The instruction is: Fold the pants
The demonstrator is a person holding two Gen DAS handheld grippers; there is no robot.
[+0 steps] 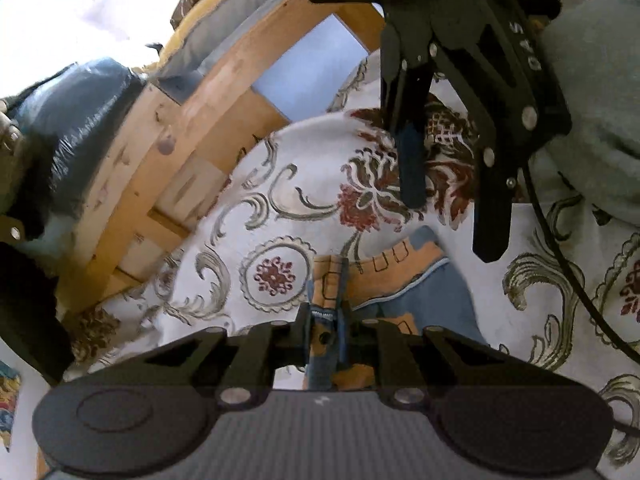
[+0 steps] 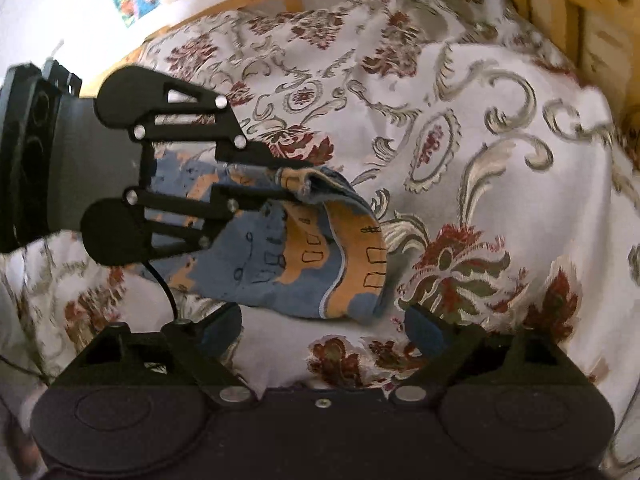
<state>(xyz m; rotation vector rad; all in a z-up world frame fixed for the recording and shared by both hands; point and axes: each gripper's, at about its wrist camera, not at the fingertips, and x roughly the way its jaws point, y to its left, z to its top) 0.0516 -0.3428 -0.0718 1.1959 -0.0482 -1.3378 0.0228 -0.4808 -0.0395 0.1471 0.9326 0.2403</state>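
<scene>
Two grippers in view, one pair of pants between them. The pants are small, blue and orange with drawn black outlines, bunched on a floral bedspread on a bed.

Left gripper — fingers closed tight on a pinched fold of the pants' edge; fabric stands up between the pads and runs away from them onto the bedspread. In the right wrist view the same gripper comes in from the left, clamped on the top edge of the cloth, which is lifted there and drapes down to the bed.

Right gripper — fingers spread wide, nothing between them, blue pads showing. It sits just short of the pants' lower hem, above bare bedspread. In the left wrist view it hangs in from above with the fingers apart, tips above the bedspread, just beyond the pants.

Wooden bed frame borders the bedspread. A grey sleeve shows behind the right gripper.
</scene>
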